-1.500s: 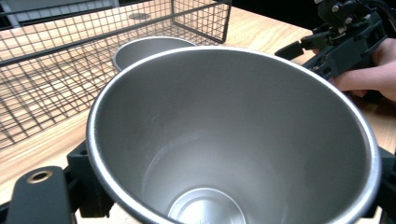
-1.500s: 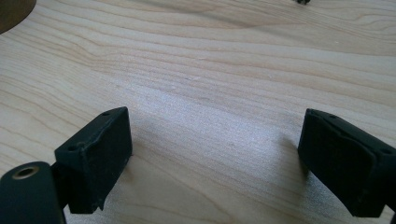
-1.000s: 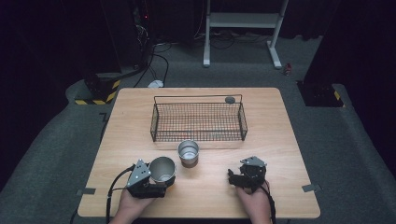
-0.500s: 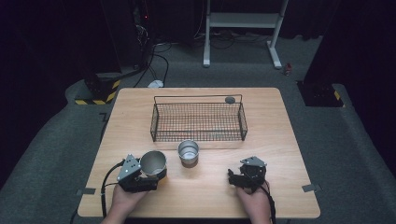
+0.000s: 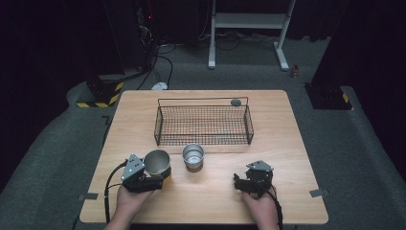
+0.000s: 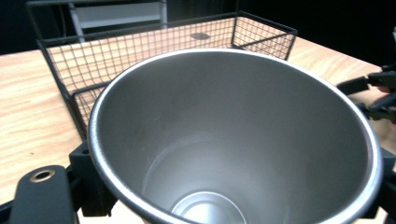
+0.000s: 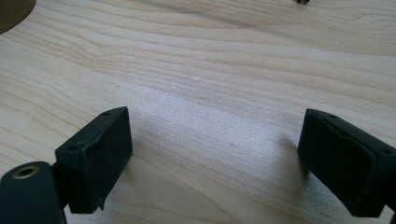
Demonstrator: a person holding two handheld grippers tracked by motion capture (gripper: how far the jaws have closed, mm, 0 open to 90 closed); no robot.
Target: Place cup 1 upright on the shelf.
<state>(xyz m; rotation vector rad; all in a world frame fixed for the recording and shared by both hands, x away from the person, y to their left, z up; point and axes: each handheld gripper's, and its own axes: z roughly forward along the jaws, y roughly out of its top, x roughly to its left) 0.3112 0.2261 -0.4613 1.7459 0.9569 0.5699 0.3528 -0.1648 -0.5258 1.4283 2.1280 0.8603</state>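
A steel cup (image 5: 157, 162) is tilted toward the camera near the table's front left, and my left gripper (image 5: 159, 174) is shut on it. In the left gripper view the cup's open mouth (image 6: 233, 140) faces the camera between the jaws of the left gripper (image 6: 238, 189). A second steel cup (image 5: 193, 156) stands upright just right of it, in front of the black wire basket (image 5: 158, 129). My right gripper (image 5: 239, 181) rests on the table at the front right. In the right gripper view the right gripper (image 7: 215, 163) stands open over bare wood.
The wire basket (image 6: 70, 60) sits mid-table. A small dark disc (image 5: 235, 102) lies at its far right corner. The right gripper (image 6: 373, 93) shows at the right edge of the left gripper view. Dark floor, cables and a white stand lie beyond the table's far edge.
My left gripper has shifted a little to the left with the steel cup, which now sits slightly farther from the table's front edge. The right gripper has not moved.
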